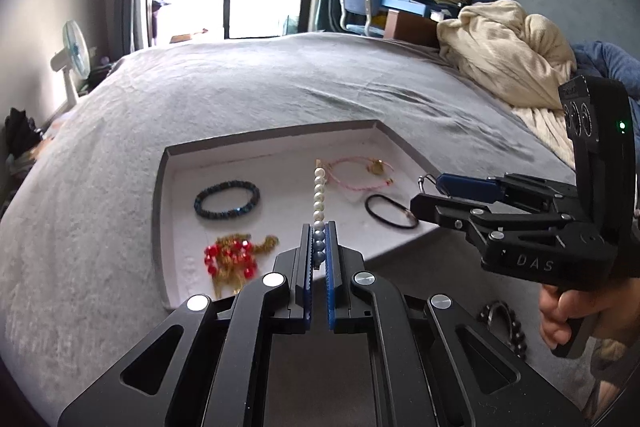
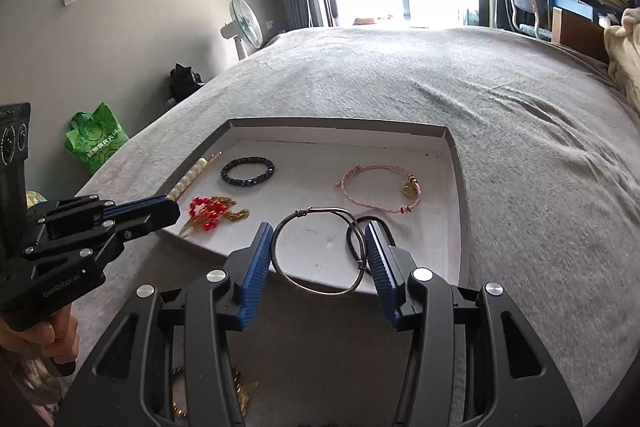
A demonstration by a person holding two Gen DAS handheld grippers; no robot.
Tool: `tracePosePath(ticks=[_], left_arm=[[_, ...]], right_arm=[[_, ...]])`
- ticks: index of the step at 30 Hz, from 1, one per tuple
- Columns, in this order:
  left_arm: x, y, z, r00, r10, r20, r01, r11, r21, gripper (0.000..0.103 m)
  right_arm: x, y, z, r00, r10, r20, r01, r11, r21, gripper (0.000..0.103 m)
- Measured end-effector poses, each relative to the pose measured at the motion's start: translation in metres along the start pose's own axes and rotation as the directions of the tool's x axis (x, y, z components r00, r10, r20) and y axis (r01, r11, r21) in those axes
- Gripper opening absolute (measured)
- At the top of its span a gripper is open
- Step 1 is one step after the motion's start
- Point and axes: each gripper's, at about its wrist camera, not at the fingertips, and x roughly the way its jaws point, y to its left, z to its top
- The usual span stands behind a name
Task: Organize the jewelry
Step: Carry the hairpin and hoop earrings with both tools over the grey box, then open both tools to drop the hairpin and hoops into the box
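Note:
My left gripper (image 1: pixel 319 233) is shut on a pearl strand (image 1: pixel 319 195) that sticks out stiffly over the white tray (image 1: pixel 280 143); it also shows in the right wrist view (image 2: pixel 188 179). My right gripper (image 2: pixel 320 239) holds a thin silver wire bangle (image 2: pixel 320 255) between its pads, above the tray's near edge. In the tray lie a dark blue bead bracelet (image 1: pixel 227 199), a red and gold bead piece (image 1: pixel 232 259), a pink cord bracelet (image 1: pixel 362 174) and a black hair tie (image 1: pixel 390 211).
The tray rests on a grey bed cover (image 1: pixel 280 83). A dark beaded bracelet (image 1: pixel 506 323) lies on the bed near my right hand. A cream blanket (image 1: pixel 504 43) is heaped at the right. A fan (image 2: pixel 244 23) and a green bag (image 2: pixel 96 139) stand beside the bed.

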Motion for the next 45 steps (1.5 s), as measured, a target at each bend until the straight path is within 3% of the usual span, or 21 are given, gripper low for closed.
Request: tracePosePath(ticks=[18, 31, 37, 41, 45], left_arm=[[0.057, 0.004, -0.001, 0.992, 0.017, -0.124, -0.015, 1.0, 0.016, 0.006], [0.064, 0.009, -0.006, 0.987, 0.011, -0.163, -0.008, 1.0, 0.02, 0.007], [0.055, 0.014, -0.007, 0.991, 0.017, -0.134, -0.017, 1.0, -0.001, 0.031], [0.042, 0.015, -0.011, 0.995, 0.018, -0.095, -0.019, 1.0, -0.005, 0.072], [0.029, 0.014, -0.016, 0.998, 0.021, -0.064, -0.02, 1.0, 0.013, 0.08]], right_arm=[[0.054, -0.01, 0.002, 0.993, -0.035, -0.116, 0.035, 0.999, -0.008, 0.047], [0.065, -0.009, -0.005, 0.986, -0.041, -0.163, 0.04, 0.999, -0.007, 0.048], [0.057, -0.011, -0.007, 0.991, -0.02, -0.133, 0.022, 1.0, 0.02, 0.048], [0.044, -0.009, -0.011, 0.996, -0.015, -0.083, 0.017, 1.0, 0.017, 0.052], [0.031, -0.009, -0.013, 0.999, -0.012, -0.033, 0.013, 1.0, 0.015, 0.06]])
